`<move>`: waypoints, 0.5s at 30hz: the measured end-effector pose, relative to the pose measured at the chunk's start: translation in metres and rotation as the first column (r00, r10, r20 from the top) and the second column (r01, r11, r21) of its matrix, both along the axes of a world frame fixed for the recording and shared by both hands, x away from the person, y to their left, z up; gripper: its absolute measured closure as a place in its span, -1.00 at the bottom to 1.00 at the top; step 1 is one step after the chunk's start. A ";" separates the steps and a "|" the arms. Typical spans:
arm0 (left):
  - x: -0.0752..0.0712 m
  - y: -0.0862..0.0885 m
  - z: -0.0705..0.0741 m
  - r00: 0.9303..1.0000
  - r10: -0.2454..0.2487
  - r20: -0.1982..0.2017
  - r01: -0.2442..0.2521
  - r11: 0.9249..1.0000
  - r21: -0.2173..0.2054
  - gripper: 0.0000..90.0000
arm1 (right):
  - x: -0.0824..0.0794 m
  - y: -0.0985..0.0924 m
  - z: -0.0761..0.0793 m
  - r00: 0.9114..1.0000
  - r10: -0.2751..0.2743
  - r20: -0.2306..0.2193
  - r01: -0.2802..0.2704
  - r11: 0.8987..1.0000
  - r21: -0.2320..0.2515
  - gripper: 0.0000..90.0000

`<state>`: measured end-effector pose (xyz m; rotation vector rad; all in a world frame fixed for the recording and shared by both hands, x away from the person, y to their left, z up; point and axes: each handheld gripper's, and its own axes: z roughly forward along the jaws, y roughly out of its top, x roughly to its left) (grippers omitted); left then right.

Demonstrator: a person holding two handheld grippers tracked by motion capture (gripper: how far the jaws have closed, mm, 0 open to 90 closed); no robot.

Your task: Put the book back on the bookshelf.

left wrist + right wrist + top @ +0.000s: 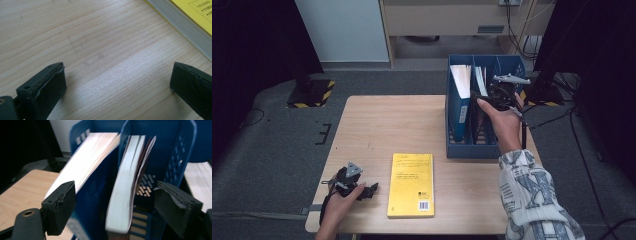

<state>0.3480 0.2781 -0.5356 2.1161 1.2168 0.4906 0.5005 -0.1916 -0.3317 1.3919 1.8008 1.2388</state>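
In the high view, the right gripper (486, 96) is hanging over the blue plastic three-slot file rack (460, 149) at the far right of the pale wooden table (377, 125), above the middle slot where a thin white-edged book (480, 80) is standing. The left gripper (368, 190) is resting on the table near the front edge, just beside a yellow paperback book (411, 184) lying flat.

In the left gripper view, its jaws are standing wide apart over bare wood and gripping nothing, the yellow paperback's page edge (183, 25) crossing the top right corner.

In the right gripper view, the jaws are spread wide with the thin book (125, 192) between them, pads clear of its covers; a thicker book (85, 160) is leaning in the neighbouring slot. To finish the release well, the hand should probably be drawing straight up and back, keeping the jaws wide so neither pad is dragging the book out or tipping it.
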 end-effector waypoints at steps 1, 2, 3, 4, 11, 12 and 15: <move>0.000 0.000 0.000 1.000 0.001 0.000 -0.001 1.000 0.000 -1.00 | -0.004 0.000 -0.001 1.000 0.011 0.000 -0.011 1.000 0.004 -0.63; 0.000 0.000 0.000 1.000 0.002 0.001 -0.002 1.000 0.000 -1.00 | -0.008 -0.001 -0.002 1.000 0.012 -0.001 -0.012 1.000 0.000 -0.64; -0.001 0.000 0.000 1.000 0.004 0.003 -0.004 1.000 -0.003 -1.00 | -0.012 -0.001 -0.002 1.000 0.014 0.006 -0.014 1.000 0.003 -0.65; -0.001 0.000 0.000 1.000 0.004 0.003 -0.004 1.000 -0.003 -1.00 | -0.016 -0.002 -0.004 1.000 0.022 0.007 -0.022 1.000 0.006 -0.66; -0.001 0.000 -0.001 1.000 0.003 0.005 -0.003 1.000 -0.006 -1.00 | -0.042 -0.005 -0.010 0.998 0.056 0.028 -0.056 0.998 -0.001 -0.71; -0.001 0.000 -0.001 1.000 0.003 0.006 -0.003 1.000 -0.007 -1.00 | -0.046 -0.005 -0.012 0.998 0.061 0.030 -0.061 0.998 0.002 -0.71; -0.001 0.000 -0.001 1.000 0.005 0.009 -0.005 1.000 -0.010 -1.00 | -0.059 -0.004 -0.019 0.996 0.081 0.029 -0.082 0.997 0.006 -0.72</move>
